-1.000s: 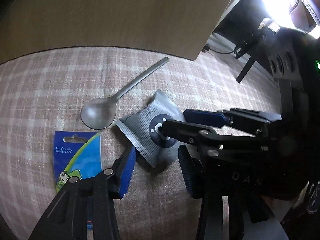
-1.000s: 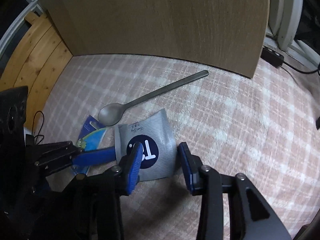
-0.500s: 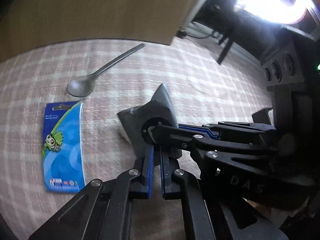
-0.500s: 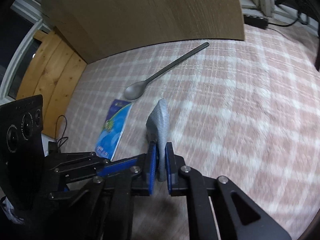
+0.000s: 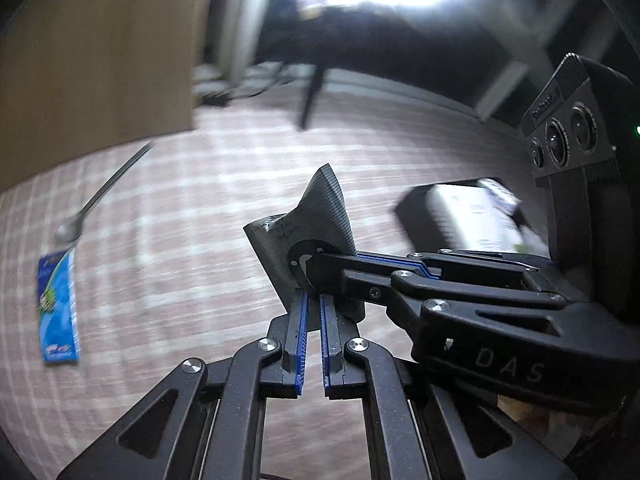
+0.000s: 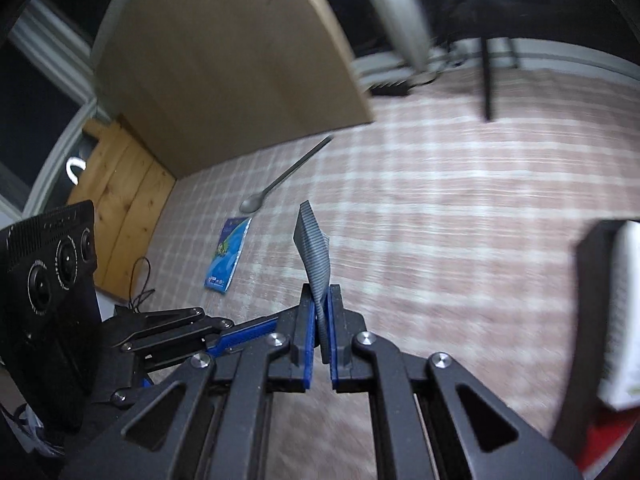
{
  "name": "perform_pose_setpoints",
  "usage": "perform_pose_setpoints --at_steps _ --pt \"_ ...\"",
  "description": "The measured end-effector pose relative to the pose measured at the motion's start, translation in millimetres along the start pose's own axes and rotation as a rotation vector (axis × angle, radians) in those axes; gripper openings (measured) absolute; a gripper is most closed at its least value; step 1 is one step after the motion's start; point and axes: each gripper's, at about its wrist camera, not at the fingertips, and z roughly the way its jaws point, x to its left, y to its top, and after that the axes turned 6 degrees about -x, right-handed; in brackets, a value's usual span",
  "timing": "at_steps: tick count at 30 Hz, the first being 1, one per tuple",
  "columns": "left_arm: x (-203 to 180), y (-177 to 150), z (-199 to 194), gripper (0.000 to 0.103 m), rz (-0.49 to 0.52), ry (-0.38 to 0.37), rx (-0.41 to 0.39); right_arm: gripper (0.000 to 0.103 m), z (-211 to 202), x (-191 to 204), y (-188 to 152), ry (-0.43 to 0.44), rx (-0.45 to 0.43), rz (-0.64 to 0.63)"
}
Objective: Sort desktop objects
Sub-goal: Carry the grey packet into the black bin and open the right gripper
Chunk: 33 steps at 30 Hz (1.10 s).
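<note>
A grey foil sachet [image 5: 316,216] with a dark round logo is held off the checked cloth by both grippers. My left gripper [image 5: 313,300] is shut on its lower edge. My right gripper [image 6: 319,308] is shut on the same sachet [image 6: 314,256], seen edge-on and upright; this gripper also shows in the left wrist view [image 5: 320,264], coming in from the right. A metal spoon [image 6: 280,184] and a blue carded pack [image 6: 228,254] lie on the cloth to the left; both also show in the left wrist view, the spoon [image 5: 92,208] and the pack [image 5: 56,304].
A black tray holding white items [image 5: 460,216] sits on the cloth at the right, also in the right wrist view [image 6: 600,280]. A wooden board [image 6: 224,60] stands upright behind the spoon. Cables and a power strip [image 6: 390,88] lie at the back.
Both grippers have carried the sachet to the right, away from the spoon and blue pack. The black tray has come into view. The views are motion-blurred.
</note>
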Motion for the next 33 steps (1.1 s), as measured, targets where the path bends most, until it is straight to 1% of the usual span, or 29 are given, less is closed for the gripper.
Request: perform_pose_setpoints --at_steps 4,10,15,21,24,26,27,28,29,31,33 --pt "-55 9 0 0.004 0.081 -0.048 -0.013 0.006 -68 -35 -4 -0.043 -0.067 0.036" --pt "-135 18 4 0.004 0.196 -0.115 -0.022 0.006 -141 -78 -12 -0.116 -0.155 0.089" --pt "-196 22 12 0.004 0.273 -0.169 -0.022 0.006 -187 -109 -19 -0.173 -0.203 0.127" --pt "-251 23 30 0.004 0.321 -0.226 0.003 0.006 -230 -147 -31 -0.259 -0.236 0.167" --pt "-272 23 40 0.004 0.343 -0.236 0.011 0.006 -245 -161 -35 -0.3 -0.24 0.181" --pt "-284 22 47 0.007 0.363 -0.229 0.017 0.011 -252 -169 -36 -0.35 -0.233 0.179" --pt "-289 22 51 0.012 0.368 -0.218 0.021 0.016 -255 -172 -36 -0.386 -0.229 0.178" --pt "-291 22 55 0.02 0.369 -0.205 0.029 0.026 -259 -175 -36 -0.411 -0.228 0.176" --pt "-292 22 57 0.023 0.368 -0.206 0.035 0.03 -262 -178 -38 -0.418 -0.233 0.177" --pt "-291 21 59 0.029 0.365 -0.2 0.039 0.041 -269 -185 -40 -0.429 -0.242 0.185" --pt "-289 19 59 0.031 0.365 -0.19 0.042 0.045 -271 -189 -42 -0.435 -0.244 0.187"
